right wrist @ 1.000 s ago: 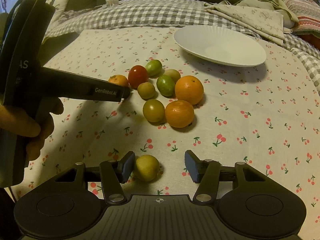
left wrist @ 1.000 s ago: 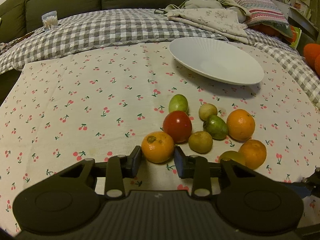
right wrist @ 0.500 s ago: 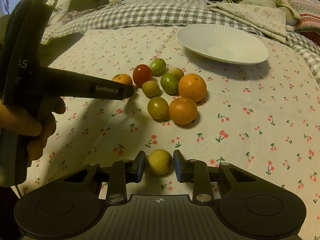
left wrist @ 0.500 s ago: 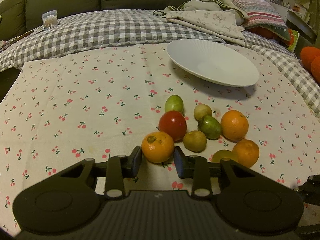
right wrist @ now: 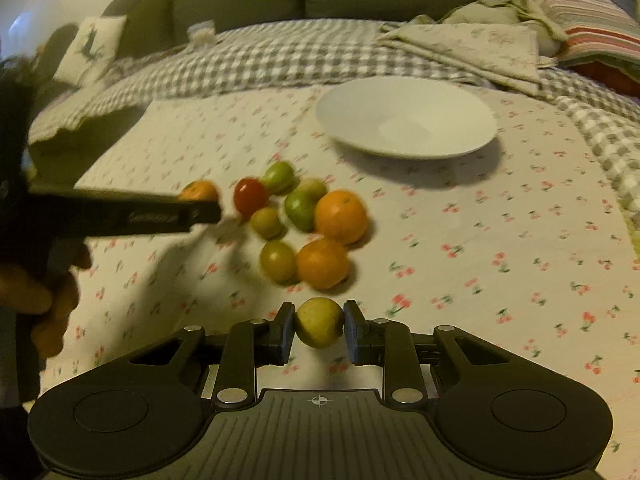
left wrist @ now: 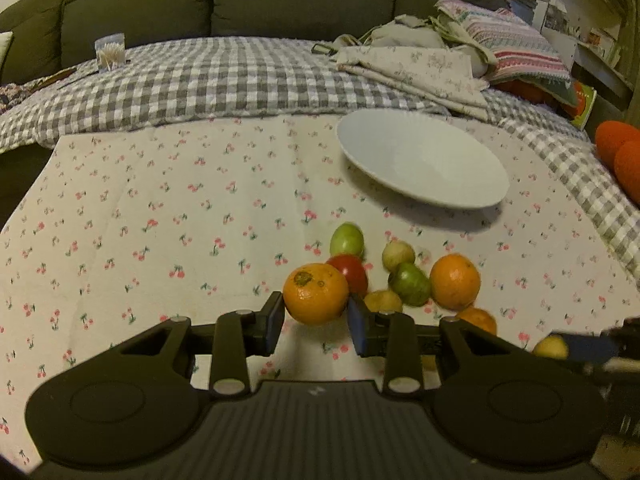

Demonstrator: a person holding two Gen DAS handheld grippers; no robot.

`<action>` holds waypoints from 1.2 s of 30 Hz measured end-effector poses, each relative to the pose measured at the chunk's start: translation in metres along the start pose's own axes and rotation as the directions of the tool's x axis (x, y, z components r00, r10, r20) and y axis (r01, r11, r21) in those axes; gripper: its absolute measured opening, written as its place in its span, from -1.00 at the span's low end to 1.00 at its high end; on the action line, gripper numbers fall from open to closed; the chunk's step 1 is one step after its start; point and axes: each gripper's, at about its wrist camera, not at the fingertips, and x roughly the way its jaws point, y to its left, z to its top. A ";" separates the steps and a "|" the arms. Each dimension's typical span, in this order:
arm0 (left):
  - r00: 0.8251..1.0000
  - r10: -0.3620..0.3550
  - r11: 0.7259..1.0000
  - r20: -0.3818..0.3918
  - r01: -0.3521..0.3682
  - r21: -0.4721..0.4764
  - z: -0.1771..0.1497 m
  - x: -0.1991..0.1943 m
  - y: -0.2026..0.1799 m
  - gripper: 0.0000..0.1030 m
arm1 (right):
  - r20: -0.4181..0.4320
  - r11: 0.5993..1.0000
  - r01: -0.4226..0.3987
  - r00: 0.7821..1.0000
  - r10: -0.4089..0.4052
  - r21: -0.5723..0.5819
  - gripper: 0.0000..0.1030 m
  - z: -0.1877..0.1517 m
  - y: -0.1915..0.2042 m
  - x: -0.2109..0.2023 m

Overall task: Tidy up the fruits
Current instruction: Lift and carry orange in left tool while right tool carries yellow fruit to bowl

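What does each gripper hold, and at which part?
The left gripper holds an orange by its two sides. The right gripper holds a small yellow-green fruit, also by its sides.

Three oranges (right wrist: 340,216), one red tomato (right wrist: 250,197), six greenish-yellow fruits (right wrist: 279,261), one plate (right wrist: 406,118).

Fruit pile (right wrist: 304,220) motion-blurred; one orange (left wrist: 478,319) mostly behind left claw (left wrist: 316,318), perhaps touching.

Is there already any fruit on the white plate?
No, the white plate is bare; the fruit pile lies on the cloth.
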 end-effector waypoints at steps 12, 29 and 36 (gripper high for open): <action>0.999 0.029 0.998 0.017 -0.030 0.063 0.036 0.001 -0.009 -0.37 | 0.060 0.972 0.087 0.993 -0.102 0.217 -0.52 0.039 -0.074 -0.015; 0.998 0.026 0.993 0.049 -0.031 0.114 0.077 0.047 -0.035 -0.37 | 0.072 0.955 0.068 0.993 -0.093 0.289 -0.52 0.095 -0.121 0.022; 0.998 -0.004 0.991 0.056 -0.004 0.135 0.087 0.075 -0.052 -0.37 | 0.069 0.960 0.085 0.992 -0.107 0.266 -0.52 0.107 -0.126 0.044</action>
